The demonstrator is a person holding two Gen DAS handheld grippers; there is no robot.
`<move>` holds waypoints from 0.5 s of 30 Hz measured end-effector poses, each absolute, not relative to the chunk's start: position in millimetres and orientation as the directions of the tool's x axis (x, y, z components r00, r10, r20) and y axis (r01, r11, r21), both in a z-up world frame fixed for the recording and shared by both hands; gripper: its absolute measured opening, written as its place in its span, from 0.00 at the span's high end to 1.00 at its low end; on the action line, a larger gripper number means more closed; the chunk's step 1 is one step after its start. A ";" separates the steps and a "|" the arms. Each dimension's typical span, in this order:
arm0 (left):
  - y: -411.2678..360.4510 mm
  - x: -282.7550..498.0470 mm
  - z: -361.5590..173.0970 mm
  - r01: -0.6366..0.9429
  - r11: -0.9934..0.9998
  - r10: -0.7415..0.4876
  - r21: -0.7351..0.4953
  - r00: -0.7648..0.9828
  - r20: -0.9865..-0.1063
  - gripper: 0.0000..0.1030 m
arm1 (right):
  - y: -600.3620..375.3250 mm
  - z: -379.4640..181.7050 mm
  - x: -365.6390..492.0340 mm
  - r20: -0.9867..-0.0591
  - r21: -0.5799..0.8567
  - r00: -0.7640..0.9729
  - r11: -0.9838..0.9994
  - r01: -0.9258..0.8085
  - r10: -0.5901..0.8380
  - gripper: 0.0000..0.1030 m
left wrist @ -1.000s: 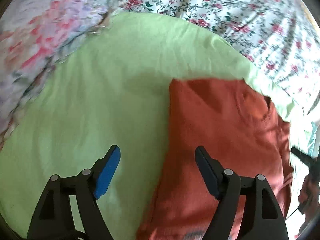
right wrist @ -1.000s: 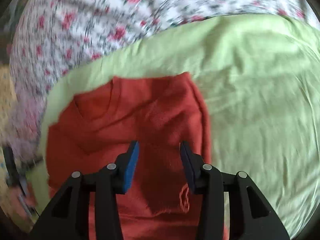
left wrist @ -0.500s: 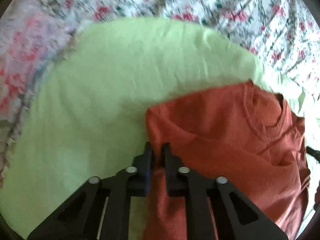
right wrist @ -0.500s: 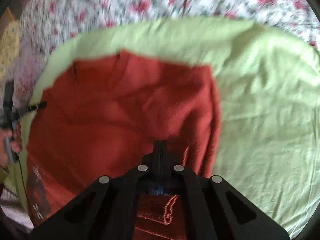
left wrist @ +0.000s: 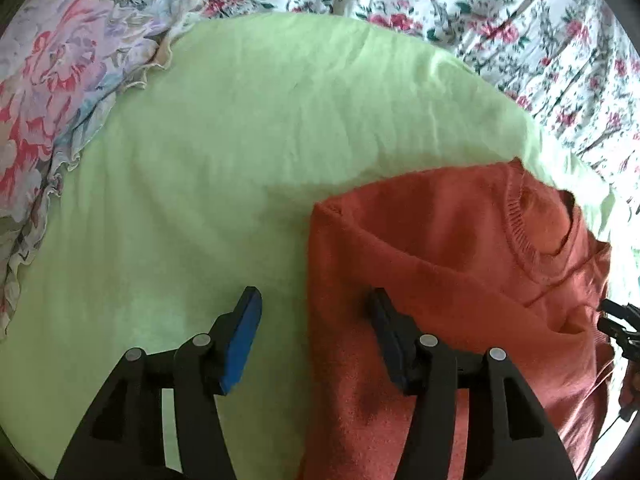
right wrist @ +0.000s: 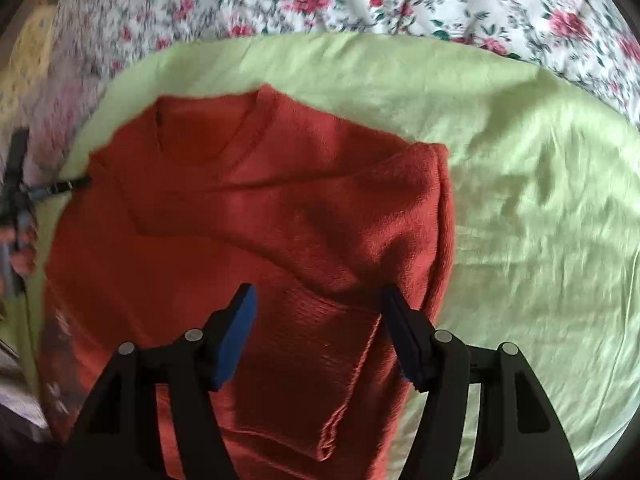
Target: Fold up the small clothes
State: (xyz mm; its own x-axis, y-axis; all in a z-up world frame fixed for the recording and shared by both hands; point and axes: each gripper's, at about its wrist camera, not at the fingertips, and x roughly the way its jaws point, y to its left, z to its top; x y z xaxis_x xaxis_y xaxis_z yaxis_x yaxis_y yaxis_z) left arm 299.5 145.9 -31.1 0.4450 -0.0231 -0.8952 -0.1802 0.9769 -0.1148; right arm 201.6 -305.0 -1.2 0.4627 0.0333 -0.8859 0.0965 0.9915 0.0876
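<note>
A small rust-orange knitted sweater (left wrist: 460, 264) lies on a light green cloth (left wrist: 240, 160), with its sleeve folded over the body and its neck opening away from me. My left gripper (left wrist: 314, 320) is open and straddles the sweater's left folded edge. In the right wrist view the sweater (right wrist: 248, 216) fills the middle, with a folded sleeve and cuff lying on it. My right gripper (right wrist: 316, 324) is open just above the folded sleeve, holding nothing.
The green cloth (right wrist: 540, 220) lies on a floral bedsheet (left wrist: 480, 12). A frilled floral pillow (left wrist: 44, 100) sits at the left. The other gripper shows at the right edge of the left wrist view (left wrist: 620, 328) and the left edge of the right wrist view (right wrist: 20, 184).
Both grippers were shut on the sweater half a second ago and have now opened and let go. The sweater lies folded on the cloth.
</note>
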 end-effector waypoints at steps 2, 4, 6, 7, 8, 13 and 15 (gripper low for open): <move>139.0 303.6 -35.6 -0.158 0.983 -0.012 -0.090 0.439 -0.898 0.53 | -305.1 -11.0 204.4 -0.908 0.071 0.418 0.994 0.083 0.029 0.51; 128.1 307.6 -36.3 -0.105 0.990 -0.034 -0.090 0.449 -0.893 0.82 | -302.4 -18.6 207.5 -0.922 0.037 0.387 0.997 0.066 0.009 0.72; 119.8 307.5 -31.9 -0.098 0.994 0.011 -0.039 0.468 -0.884 0.89 | -304.6 -12.7 204.9 -0.916 0.078 0.399 0.994 0.070 0.043 0.92; 116.5 305.9 -28.3 -0.101 0.995 0.028 -0.025 0.490 -0.871 0.90 | -305.3 -7.0 201.7 -0.906 0.079 0.423 0.994 0.080 0.038 0.92; 116.8 303.5 -26.3 -0.108 0.994 0.032 -0.027 0.505 -0.862 0.91 | -308.5 -0.1 192.6 -0.892 0.079 0.452 0.993 0.092 0.029 0.93; 123.4 299.0 -32.0 -0.158 0.987 0.073 -0.013 0.527 -0.847 0.96 | -325.3 19.3 169.9 -0.817 0.144 0.577 0.966 0.215 -0.007 0.93; 126.8 299.0 -34.8 -0.158 0.987 0.077 -0.008 0.520 -0.850 0.96 | -325.8 -6.0 178.3 -0.862 0.158 0.506 0.957 0.244 0.014 0.92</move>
State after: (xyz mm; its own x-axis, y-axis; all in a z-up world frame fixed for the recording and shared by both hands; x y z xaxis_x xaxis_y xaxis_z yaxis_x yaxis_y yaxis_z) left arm 299.0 126.8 -34.8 0.5204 0.0767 -0.8504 -0.1580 0.9874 -0.0076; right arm 178.3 -325.8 -6.0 0.5060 0.0135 -0.8624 0.2442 0.9567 0.1583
